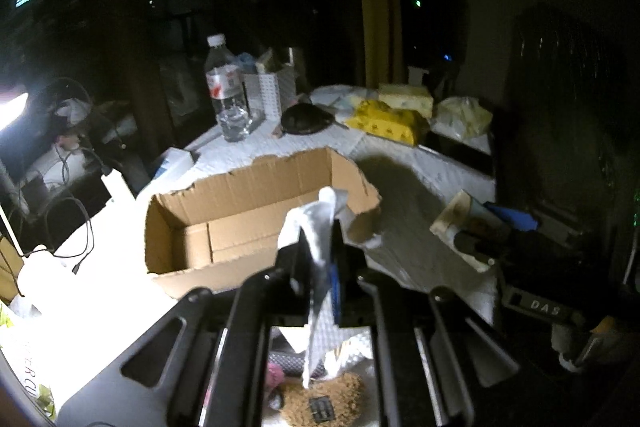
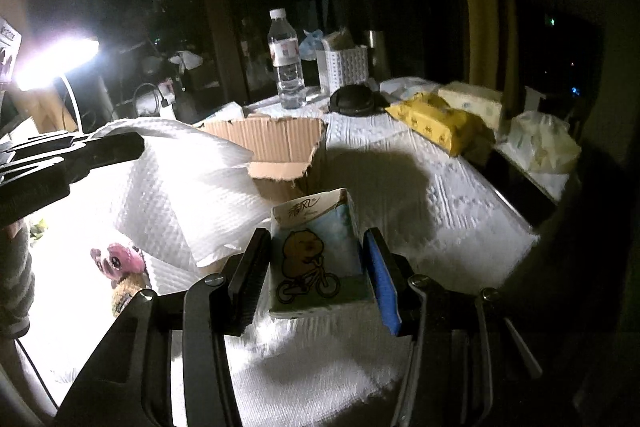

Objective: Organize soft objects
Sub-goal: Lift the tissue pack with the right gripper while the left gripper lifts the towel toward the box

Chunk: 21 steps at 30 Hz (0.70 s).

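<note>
Sitting between the right gripper's (image 2: 316, 267) fingers: the tissue pack (image 2: 312, 251).

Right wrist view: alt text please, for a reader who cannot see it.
The right gripper clamps a small tissue pack printed with a cartoon bear on a bicycle. To its left, the left gripper holds a white paper towel before an open cardboard box.

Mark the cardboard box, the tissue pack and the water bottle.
cardboard box (image 1: 240, 203), left wrist view, inner back wall.
tissue pack (image 2: 316, 259), right wrist view, printed front face, between the right jaws.
water bottle (image 2: 285, 55), right wrist view, label.
</note>
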Each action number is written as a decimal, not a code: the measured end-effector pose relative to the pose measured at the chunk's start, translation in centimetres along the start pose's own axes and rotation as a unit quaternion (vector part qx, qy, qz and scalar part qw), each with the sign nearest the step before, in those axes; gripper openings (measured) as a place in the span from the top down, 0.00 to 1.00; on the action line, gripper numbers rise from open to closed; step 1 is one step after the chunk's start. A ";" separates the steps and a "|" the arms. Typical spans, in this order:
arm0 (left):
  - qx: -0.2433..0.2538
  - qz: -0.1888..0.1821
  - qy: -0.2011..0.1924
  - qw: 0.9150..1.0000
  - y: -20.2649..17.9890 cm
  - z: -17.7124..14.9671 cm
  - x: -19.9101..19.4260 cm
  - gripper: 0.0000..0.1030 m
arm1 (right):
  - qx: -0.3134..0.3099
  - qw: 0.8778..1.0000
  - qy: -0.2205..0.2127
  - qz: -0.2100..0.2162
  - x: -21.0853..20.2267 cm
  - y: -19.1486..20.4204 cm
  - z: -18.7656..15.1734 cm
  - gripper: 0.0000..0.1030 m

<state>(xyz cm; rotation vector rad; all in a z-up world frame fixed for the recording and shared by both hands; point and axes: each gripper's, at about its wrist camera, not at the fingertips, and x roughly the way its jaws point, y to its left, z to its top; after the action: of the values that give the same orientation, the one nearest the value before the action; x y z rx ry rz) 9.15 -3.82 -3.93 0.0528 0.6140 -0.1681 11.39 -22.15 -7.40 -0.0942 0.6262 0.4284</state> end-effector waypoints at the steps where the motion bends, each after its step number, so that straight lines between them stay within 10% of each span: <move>1: -0.003 -0.001 -0.003 1.000 0.2 0.1 -0.2 0.94 | 0.000 1.000 -0.003 0.000 0.0 0.0 0.3 0.51; 21: -0.020 0.020 -0.081 0.996 3.8 5.3 -2.1 0.94 | -0.019 0.999 -0.046 0.013 1.1 1.7 6.0 0.51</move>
<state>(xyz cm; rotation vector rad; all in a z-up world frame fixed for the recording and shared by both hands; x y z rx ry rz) 11.16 -0.33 1.59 0.0125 0.4549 -0.1189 14.73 -18.94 -3.09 -0.1026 0.5296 0.4677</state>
